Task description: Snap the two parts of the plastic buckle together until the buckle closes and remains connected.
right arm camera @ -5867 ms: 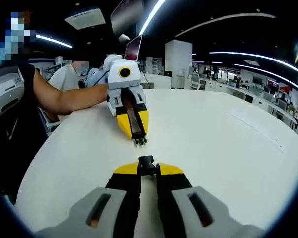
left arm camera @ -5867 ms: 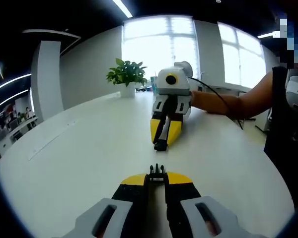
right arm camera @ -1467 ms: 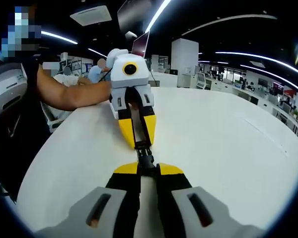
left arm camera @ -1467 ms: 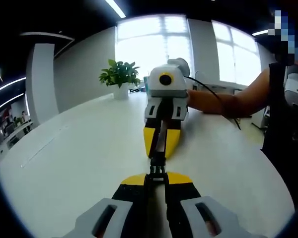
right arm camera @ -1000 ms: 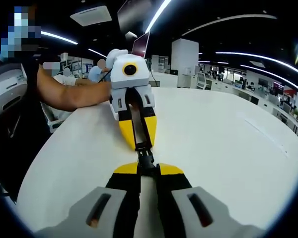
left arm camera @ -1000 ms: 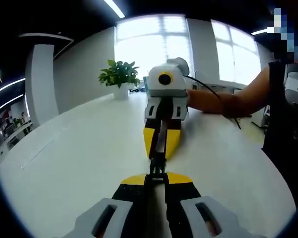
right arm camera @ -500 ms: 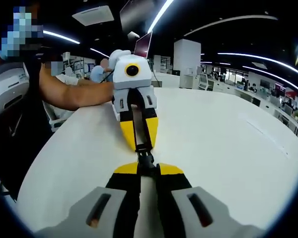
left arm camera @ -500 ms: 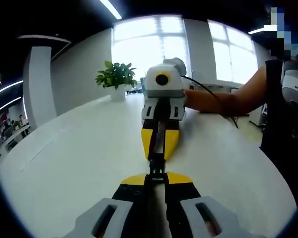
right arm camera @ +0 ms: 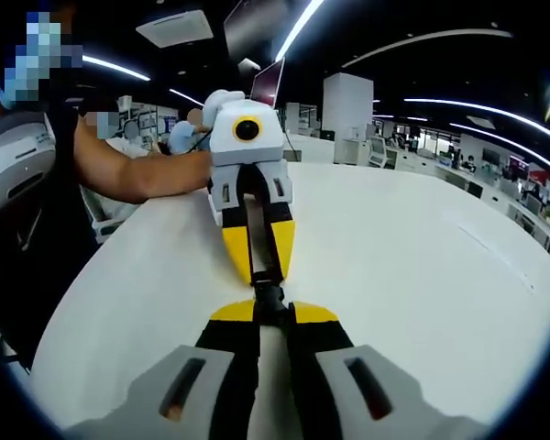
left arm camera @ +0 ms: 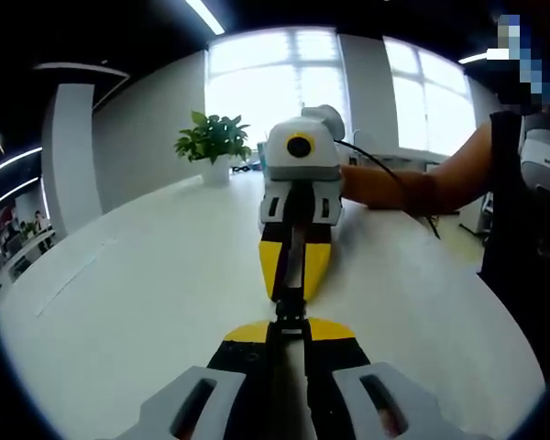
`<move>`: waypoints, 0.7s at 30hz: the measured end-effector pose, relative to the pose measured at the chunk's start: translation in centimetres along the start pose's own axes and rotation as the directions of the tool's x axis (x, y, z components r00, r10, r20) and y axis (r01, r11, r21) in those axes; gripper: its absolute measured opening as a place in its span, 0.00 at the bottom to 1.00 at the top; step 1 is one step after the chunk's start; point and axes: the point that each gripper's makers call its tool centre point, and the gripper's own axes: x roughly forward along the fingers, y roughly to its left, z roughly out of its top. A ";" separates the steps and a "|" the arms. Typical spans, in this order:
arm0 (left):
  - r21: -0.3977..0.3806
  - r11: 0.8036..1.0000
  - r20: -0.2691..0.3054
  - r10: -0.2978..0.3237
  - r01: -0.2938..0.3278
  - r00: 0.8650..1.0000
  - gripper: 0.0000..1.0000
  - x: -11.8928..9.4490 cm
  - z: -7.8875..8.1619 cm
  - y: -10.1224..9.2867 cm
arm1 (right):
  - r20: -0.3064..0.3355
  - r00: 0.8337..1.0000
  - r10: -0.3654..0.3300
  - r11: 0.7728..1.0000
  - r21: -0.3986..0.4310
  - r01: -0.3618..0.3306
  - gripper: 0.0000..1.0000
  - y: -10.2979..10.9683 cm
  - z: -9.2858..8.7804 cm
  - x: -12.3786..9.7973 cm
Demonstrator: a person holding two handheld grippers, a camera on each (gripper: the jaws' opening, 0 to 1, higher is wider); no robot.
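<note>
Nearest the camera in the left gripper view, the left tongs (left arm camera: 290,332) have their yellow-tipped jaws pressed close on one black half of the buckle (left arm camera: 290,314), which pokes out just past the tips. Directly ahead, nose to nose, the right tongs (left arm camera: 293,291) come in along the same line, their own jaws drawn narrow on the other half. The two black pieces meet in the short gap between the tips, just above the white surface (left arm camera: 147,293).

From the right gripper view the same meeting reads in reverse: the right tongs (right arm camera: 273,316) pinch their half, the buckle (right arm camera: 268,295) bridges to the left tongs (right arm camera: 259,273), and a forearm (right arm camera: 133,174) leads back from them.

As a judgement, the halves are touching and at least partly entered, so alignment looks done. Whether the latch has clicked home cannot be told; the joint is small and dark. What seems left is a firm straight push and a check that it holds.

Farther off stand a potted plant (left arm camera: 213,142) and bright windows (left arm camera: 275,78).
</note>
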 end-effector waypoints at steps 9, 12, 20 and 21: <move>0.011 1.000 -0.003 -0.010 0.010 1.000 0.09 0.0 0.1 -0.2 | -0.003 1.000 0.010 1.000 -0.015 -0.010 0.09 0.4 0.0 -0.1; 0.006 1.000 -0.008 -0.013 0.013 1.000 0.08 0.0 0.1 -0.3 | -0.006 1.000 0.013 1.000 -0.018 -0.013 0.09 0.6 0.0 -0.1; 0.008 1.000 -0.010 -0.014 0.014 1.000 0.08 0.1 0.0 -0.3 | -0.008 1.000 0.015 1.000 -0.019 -0.015 0.08 0.5 0.0 -0.2; 0.007 1.000 -0.010 -0.018 0.018 1.000 0.08 0.2 0.0 -0.3 | -0.008 1.000 0.018 1.000 -0.020 -0.018 0.08 0.5 0.0 -0.2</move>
